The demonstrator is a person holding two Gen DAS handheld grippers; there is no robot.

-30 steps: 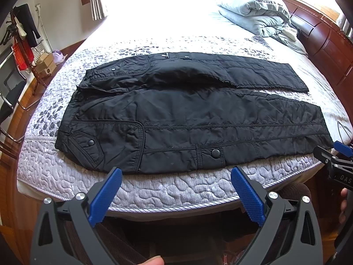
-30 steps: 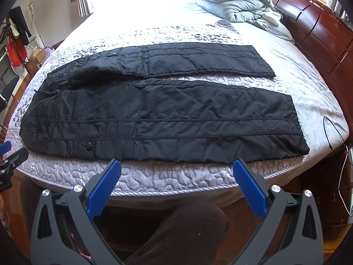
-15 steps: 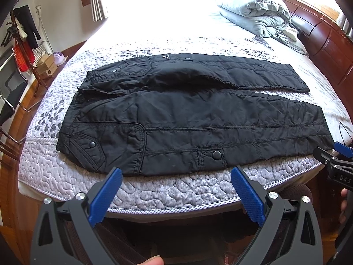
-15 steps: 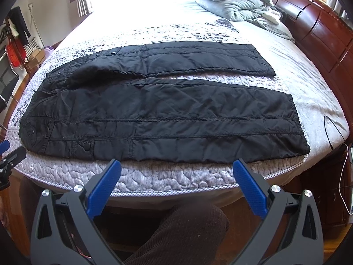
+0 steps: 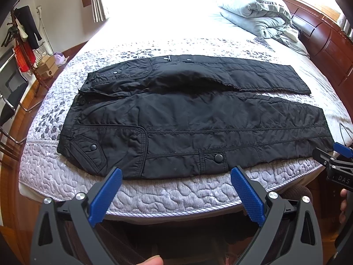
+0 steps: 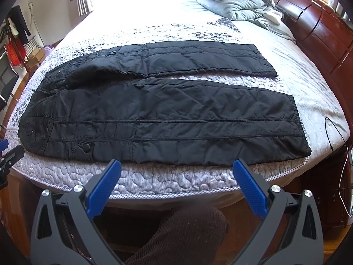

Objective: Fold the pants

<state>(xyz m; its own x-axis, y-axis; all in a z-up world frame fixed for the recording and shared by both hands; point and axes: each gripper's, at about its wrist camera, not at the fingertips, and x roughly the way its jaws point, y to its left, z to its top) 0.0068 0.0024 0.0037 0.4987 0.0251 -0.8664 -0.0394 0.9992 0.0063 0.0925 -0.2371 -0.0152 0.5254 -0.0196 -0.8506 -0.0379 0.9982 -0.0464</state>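
Observation:
Black padded pants (image 5: 194, 119) lie flat across the bed, waist to the left, both legs stretched to the right; they also show in the right wrist view (image 6: 163, 114). My left gripper (image 5: 176, 174) is open and empty, just short of the near hem by the waist and pocket snaps. My right gripper (image 6: 176, 165) is open and empty, in front of the near leg's lower edge. Each gripper shows at the edge of the other's view: the right one (image 5: 331, 156), the left one (image 6: 8, 154).
The quilted mattress (image 5: 154, 194) has its front edge just below the pants. A rumpled grey duvet (image 5: 253, 13) lies at the back right by the wooden headboard (image 5: 326, 39). A chair and clutter (image 5: 24, 50) stand at left. My knee (image 6: 187, 231) is below the bed edge.
Both grippers have moved slightly forward toward the near edge of the pants. The pants have not moved.

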